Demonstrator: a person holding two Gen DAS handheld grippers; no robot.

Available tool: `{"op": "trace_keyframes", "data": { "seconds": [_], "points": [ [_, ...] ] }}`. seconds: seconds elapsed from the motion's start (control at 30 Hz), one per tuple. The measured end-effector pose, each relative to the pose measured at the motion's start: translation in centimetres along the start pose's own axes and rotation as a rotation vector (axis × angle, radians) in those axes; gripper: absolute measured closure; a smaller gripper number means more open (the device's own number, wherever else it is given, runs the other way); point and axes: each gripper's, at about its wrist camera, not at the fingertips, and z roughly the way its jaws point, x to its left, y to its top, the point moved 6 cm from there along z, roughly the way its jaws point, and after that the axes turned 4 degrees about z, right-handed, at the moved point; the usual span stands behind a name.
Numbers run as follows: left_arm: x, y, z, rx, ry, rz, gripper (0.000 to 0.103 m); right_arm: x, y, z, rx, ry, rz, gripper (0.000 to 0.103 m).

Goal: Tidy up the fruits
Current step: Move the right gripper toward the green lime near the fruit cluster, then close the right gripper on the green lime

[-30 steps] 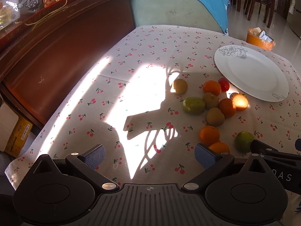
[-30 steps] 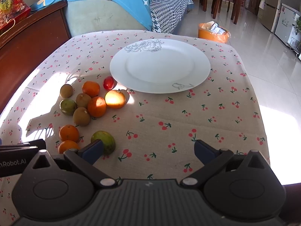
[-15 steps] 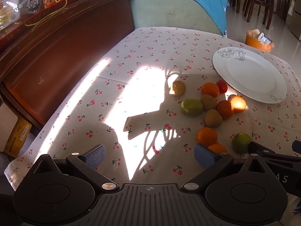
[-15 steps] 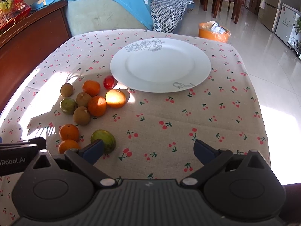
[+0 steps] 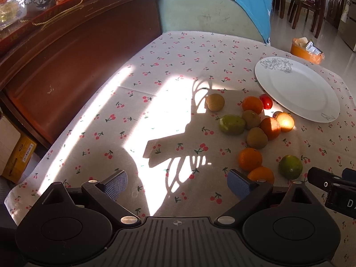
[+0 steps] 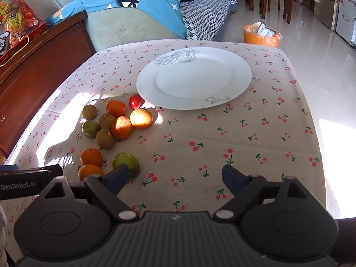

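On the cherry-print tablecloth point(image 6: 244, 133) the loose fruits lie in a cluster just left of the round white china plate point(image 6: 193, 77), which holds nothing yet: round orange tangerines point(image 6: 121, 127), brown fuzzy kiwis point(image 6: 105, 138), a small red tomato point(image 6: 135, 101) touching the plate's rim, and a green-yellow mango-like fruit point(image 6: 126, 164) nearest me. My right gripper point(image 6: 172, 175) hovers with its blue pads spread; the jaws have just been closing a little, and nothing sits between them, though the green fruit lies right behind the left pad. My left gripper point(image 5: 178, 183) also stands spread over bare cloth, jaws narrowing slightly, empty, with two tangerines point(image 5: 250, 159) just past its right pad. I judge that sorting has not begun and this is the approach to a first pick. Next I need to shift my right tool left to straddle the green fruit, then lower and pinch gently, since round fruit rolls.
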Motion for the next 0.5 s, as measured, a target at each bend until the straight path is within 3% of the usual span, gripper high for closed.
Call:
{"op": "trace_keyframes", "data": {
  "seconds": [0.33, 0.5],
  "points": [
    [0.1, -0.2, -0.4, -0.015, -0.058, -0.009, 0.01, 1.7, -0.2, 0.5, -0.013, 0.156, -0.016, 0.051],
    [0.2, -0.6, 0.1, 0.008, -0.053, -0.004, 0.014, 2.7, -0.5, 1.2, -0.001, 0.196, -0.041, 0.062]
  ]
}}
